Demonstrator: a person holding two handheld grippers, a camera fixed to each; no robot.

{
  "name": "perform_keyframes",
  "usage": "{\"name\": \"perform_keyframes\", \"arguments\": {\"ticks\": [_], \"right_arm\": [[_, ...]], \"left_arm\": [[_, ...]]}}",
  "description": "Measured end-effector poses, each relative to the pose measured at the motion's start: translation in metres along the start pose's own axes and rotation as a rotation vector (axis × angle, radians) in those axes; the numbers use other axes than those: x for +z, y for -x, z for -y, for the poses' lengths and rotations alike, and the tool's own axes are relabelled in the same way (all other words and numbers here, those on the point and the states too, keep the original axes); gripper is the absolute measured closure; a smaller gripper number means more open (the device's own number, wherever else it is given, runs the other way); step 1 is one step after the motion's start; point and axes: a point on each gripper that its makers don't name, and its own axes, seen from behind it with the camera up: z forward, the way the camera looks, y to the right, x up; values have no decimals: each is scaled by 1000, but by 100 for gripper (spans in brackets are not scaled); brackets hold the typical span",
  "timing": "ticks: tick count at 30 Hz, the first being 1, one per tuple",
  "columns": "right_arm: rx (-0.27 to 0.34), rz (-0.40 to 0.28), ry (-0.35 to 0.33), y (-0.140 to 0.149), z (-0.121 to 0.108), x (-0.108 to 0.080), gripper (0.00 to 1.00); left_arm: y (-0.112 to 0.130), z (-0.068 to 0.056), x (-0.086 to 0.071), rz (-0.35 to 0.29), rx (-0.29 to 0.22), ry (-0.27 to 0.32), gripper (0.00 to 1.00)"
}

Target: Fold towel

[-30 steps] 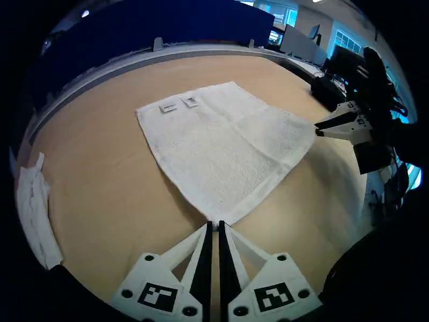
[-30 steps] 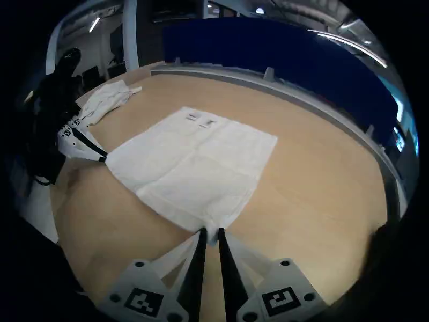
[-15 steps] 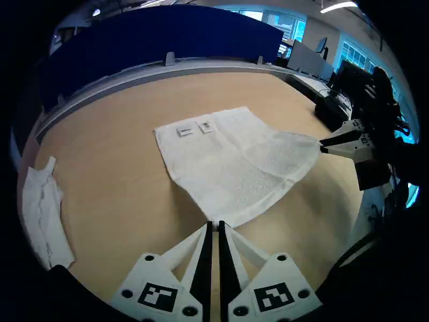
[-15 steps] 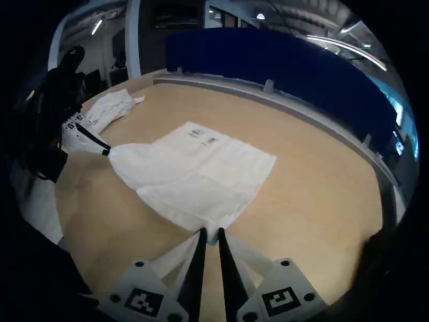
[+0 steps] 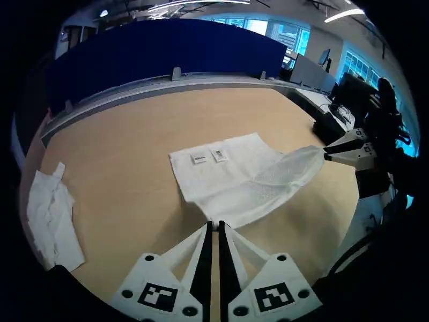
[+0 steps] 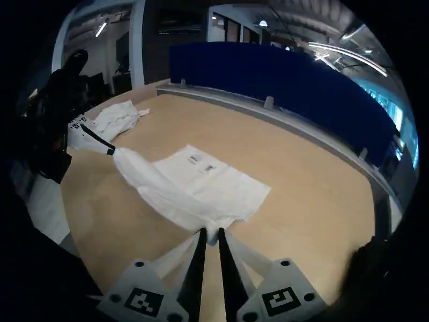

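A white towel [image 5: 236,177] lies partly on the wooden table [image 5: 123,161], its near edge lifted off the surface. My left gripper [image 5: 215,225] is shut on one near corner. The right gripper [image 5: 323,155] shows at the right of the left gripper view, holding the other corner in the air. In the right gripper view the towel [image 6: 198,188] hangs between my right gripper [image 6: 210,235], shut on its corner, and the left gripper [image 6: 111,151] at the far left. Two small labels [image 5: 208,156] show on the flat far part.
A second white cloth [image 5: 51,214] lies crumpled near the table's left edge, also seen as a cloth [image 6: 115,118] in the right gripper view. A blue partition [image 5: 161,48] with a grey rail runs along the table's far side. Desks and monitors [image 5: 348,91] stand at the right.
Both grippers have risen with their towel corners. The near half of the towel has lifted off the table and sags between them; the flat part on the table has shrunk.
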Motion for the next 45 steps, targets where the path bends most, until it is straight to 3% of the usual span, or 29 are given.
{"name": "perform_keyframes", "arguments": {"ticks": [11,23,35,45], "right_arm": [[12,7,-6,-6,3,-12,83],[6,10,-10,-9,4,-17,83],[1,18,7,-13,-13,0,83],[20,27,30,-20,-44,36,83]], "left_arm": [[-10,-8,-19,-3,-4,5,92],[-5,-17,-28,-2,-53,18,92],[-13,-10,-8,2,-104,3,93],[-33,6,28,-6,-140,-7,93]]}}
